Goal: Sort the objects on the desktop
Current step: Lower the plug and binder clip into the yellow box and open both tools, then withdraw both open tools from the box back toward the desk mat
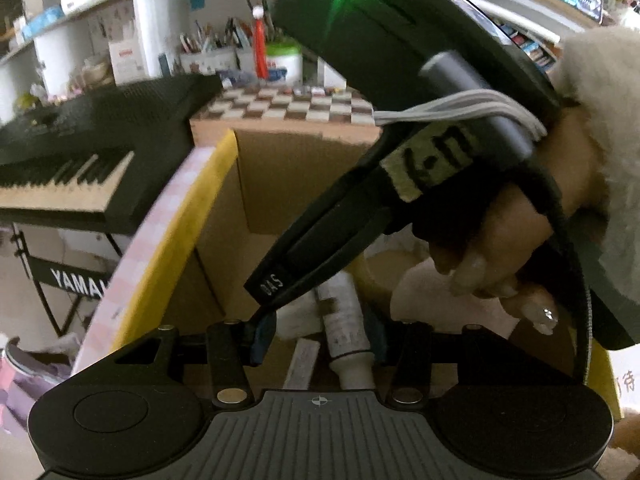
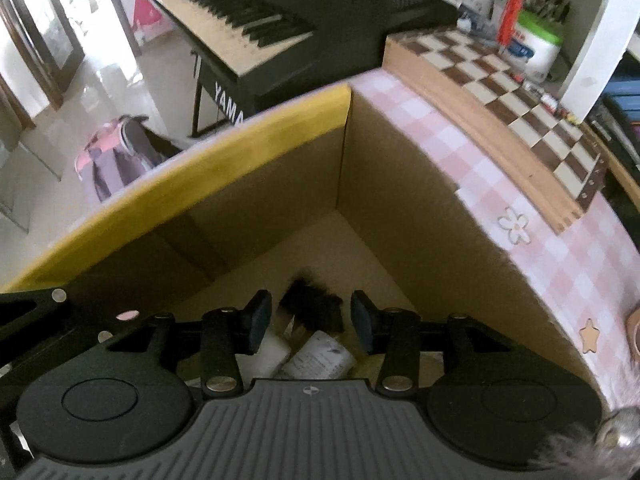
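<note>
Both grippers hang over an open cardboard box (image 1: 280,168) with a yellow and pink checked rim (image 2: 224,168). My left gripper (image 1: 320,336) is open and empty above a white tube (image 1: 344,328) lying on the box floor. The other hand-held gripper body (image 1: 400,120), gripped by a hand, crosses the left wrist view above the box. My right gripper (image 2: 311,324) is open and empty over a black brush (image 2: 312,308), a white labelled bottle (image 2: 320,356) and a white item (image 2: 272,352) in the box.
A Yamaha keyboard (image 2: 256,12) on a stand is beyond the box. A chessboard (image 2: 520,84) lies next to the box, with pen holders (image 1: 208,56) and a green-lidded tub (image 2: 536,44) behind. A pink and purple bag (image 2: 116,152) lies on the floor.
</note>
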{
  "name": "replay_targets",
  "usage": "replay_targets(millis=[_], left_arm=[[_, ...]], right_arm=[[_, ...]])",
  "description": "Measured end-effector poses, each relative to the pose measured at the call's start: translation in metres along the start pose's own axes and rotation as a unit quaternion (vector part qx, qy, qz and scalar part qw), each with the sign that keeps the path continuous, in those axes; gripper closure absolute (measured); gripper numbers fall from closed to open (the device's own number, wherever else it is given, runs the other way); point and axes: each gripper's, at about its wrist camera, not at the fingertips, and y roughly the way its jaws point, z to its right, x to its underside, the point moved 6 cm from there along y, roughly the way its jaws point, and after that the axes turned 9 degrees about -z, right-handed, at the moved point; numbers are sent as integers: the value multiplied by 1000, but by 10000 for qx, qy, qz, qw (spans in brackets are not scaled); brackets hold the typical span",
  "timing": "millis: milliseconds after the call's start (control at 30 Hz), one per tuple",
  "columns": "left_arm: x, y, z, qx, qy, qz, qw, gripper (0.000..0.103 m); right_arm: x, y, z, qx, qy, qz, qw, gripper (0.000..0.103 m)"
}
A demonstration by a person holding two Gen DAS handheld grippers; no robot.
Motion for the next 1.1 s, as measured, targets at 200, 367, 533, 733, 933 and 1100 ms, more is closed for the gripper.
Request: replay_targets(millis=[200,367,533,733,933,1100], left_arm=[[-2,-29,-1,-39,-69,449,9990,48],[2,-55,-7,-78,-173,795,9967,45],[13,-82,-14,-55,-278,1119,9933,40],[30,-114,-16,-33,-336,1417,9893,38],[49,-142,-14,20,-373,1661,9854,34],[66,-157,-9,158,-383,1738,9839,33]], right_arm=[[9,-37,0,29,301,529,9981,59],[21,-74,0,68,657,1062,9922,59],[44,-117,-2,268,919,1637,9819,59],[85,-156,-9,572,1180,2108,9687,59],[133,-185,-21,949,1430,2469,9537,59],[173,-200,-32,1177,1700,2644,9420,59]])
